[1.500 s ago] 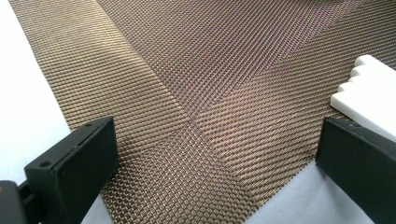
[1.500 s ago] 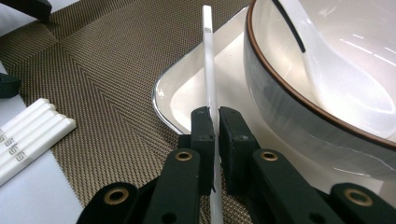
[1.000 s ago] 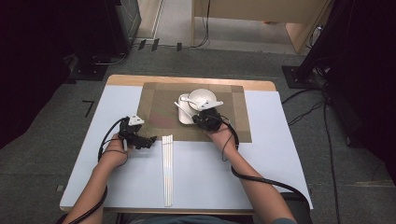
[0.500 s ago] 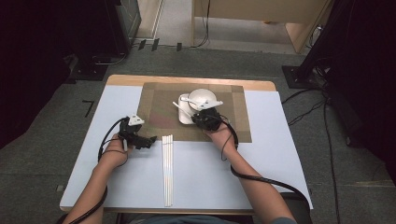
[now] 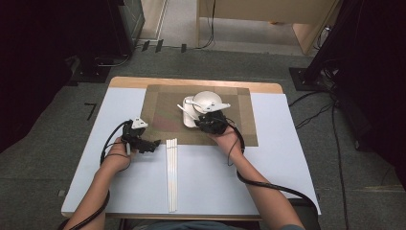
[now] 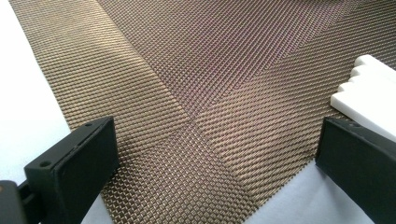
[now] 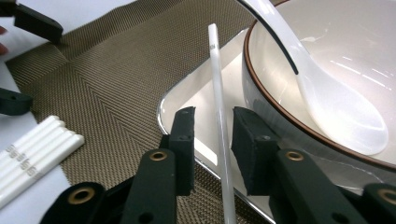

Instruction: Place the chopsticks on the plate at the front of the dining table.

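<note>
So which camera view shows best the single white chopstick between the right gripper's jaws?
The right gripper view: the chopstick runs between the just-opening jaws of the right gripper, untouched, over the tray. In the high view it is a thin line. The left gripper view has the other chopsticks.

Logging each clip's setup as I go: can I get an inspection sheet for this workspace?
Surface: white table with a brown woven placemat.
Job's things: one white chopstick lies between the right gripper's jaws, which have just been opening, across a white dish; bowl with spoon beside it; four more chopsticks on the table.
Clutter: nothing seen.
Grippers: left gripper open over the placemat's corner, empty.
Cables: black cable trails off the near edge.
Surroundings: grey floor, dark stands.
</note>
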A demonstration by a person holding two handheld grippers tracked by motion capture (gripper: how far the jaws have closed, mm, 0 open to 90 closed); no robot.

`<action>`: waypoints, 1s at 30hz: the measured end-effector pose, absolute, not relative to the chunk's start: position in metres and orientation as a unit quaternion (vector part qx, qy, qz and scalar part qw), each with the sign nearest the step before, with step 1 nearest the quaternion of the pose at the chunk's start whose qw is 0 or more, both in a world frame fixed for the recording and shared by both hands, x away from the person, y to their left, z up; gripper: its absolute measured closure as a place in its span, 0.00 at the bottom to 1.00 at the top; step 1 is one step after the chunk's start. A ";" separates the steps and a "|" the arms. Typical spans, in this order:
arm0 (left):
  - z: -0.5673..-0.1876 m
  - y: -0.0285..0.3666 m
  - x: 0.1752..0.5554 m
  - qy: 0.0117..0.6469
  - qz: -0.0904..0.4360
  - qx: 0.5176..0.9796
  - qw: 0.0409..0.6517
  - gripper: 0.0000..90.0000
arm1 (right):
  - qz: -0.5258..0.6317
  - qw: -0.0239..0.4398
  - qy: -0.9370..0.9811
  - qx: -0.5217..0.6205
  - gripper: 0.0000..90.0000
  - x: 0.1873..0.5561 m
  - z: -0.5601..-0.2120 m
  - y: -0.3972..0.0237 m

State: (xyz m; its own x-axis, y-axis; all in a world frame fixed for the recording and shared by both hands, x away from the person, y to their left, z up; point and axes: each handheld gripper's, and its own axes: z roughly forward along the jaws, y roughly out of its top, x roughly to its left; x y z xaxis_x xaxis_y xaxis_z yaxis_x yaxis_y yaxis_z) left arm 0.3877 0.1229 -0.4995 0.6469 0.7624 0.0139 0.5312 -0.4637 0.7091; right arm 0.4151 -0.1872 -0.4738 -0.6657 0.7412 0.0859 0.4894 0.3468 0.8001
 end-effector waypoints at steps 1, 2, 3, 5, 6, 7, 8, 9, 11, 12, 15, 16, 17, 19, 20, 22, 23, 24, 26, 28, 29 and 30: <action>-0.500 0.123 0.388 0.385 0.167 0.839 0.346 0.00 | 0.428 0.145 0.806 0.383 0.73 0.415 -0.473 -0.187; -0.500 0.123 0.388 0.385 0.167 0.839 0.346 0.00 | 0.430 0.142 0.805 0.384 0.70 0.414 -0.473 -0.187; -0.500 0.123 0.388 0.386 0.167 0.839 0.346 0.00 | 0.432 0.139 0.804 0.385 0.68 0.413 -0.473 -0.187; -0.499 0.123 0.388 0.386 0.166 0.839 0.346 0.00 | 0.434 0.135 0.802 0.387 0.62 0.412 -0.474 -0.186; -0.499 0.123 0.388 0.386 0.166 0.839 0.346 0.00 | 0.434 0.135 0.802 0.387 0.60 0.412 -0.474 -0.186; -0.499 0.123 0.388 0.386 0.166 0.839 0.346 0.00 | 0.435 0.133 0.802 0.386 0.57 0.411 -0.474 -0.185; -0.499 0.123 0.388 0.386 0.166 0.839 0.346 0.00 | 0.436 0.132 0.802 0.386 0.55 0.410 -0.475 -0.185; -0.499 0.123 0.388 0.386 0.166 0.839 0.346 0.00 | 0.436 0.131 0.802 0.387 0.54 0.410 -0.475 -0.184; -0.499 0.123 0.388 0.386 0.166 0.839 0.346 0.00 | 0.437 0.129 0.803 0.385 0.50 0.408 -0.476 -0.183; -0.500 0.123 0.388 0.386 0.167 0.839 0.346 0.00 | 0.436 0.127 0.803 0.385 0.49 0.408 -0.476 -0.183; -0.500 0.123 0.388 0.386 0.167 0.839 0.346 0.00 | 0.438 0.124 0.802 0.386 0.48 0.406 -0.476 -0.182; -0.500 0.123 0.388 0.386 0.167 0.839 0.346 0.00 | 0.440 0.123 0.801 0.386 0.47 0.405 -0.475 -0.181; -0.500 0.123 0.388 0.386 0.167 0.839 0.346 0.00 | 0.439 0.124 0.802 0.385 0.47 0.404 -0.475 -0.181; -0.500 0.123 0.388 0.386 0.167 0.839 0.346 0.00 | 0.440 0.125 0.803 0.382 0.45 0.403 -0.473 -0.180; -0.500 0.123 0.388 0.386 0.167 0.839 0.346 0.00 | 0.441 0.124 0.803 0.383 0.45 0.403 -0.472 -0.180; -0.500 0.123 0.388 0.386 0.167 0.839 0.346 0.00 | 0.440 0.124 0.804 0.381 0.45 0.401 -0.472 -0.180; -0.500 0.123 0.388 0.386 0.167 0.839 0.346 0.00 | 0.439 0.124 0.804 0.381 0.45 0.401 -0.472 -0.179; -0.500 0.123 0.388 0.386 0.167 0.839 0.347 0.00 | 0.438 0.123 0.805 0.381 0.45 0.400 -0.472 -0.179; -0.500 0.123 0.388 0.386 0.167 0.839 0.347 0.00 | 0.438 0.123 0.806 0.380 0.45 0.398 -0.472 -0.178; -0.500 0.123 0.388 0.386 0.166 0.839 0.346 0.00 | 0.438 0.122 0.807 0.377 0.44 0.397 -0.472 -0.177; -0.500 0.123 0.388 0.386 0.166 0.839 0.346 0.00 | 0.438 0.123 0.807 0.376 0.44 0.396 -0.472 -0.176; -0.500 0.123 0.388 0.386 0.166 0.839 0.346 0.00 | 0.437 0.122 0.808 0.375 0.44 0.395 -0.472 -0.175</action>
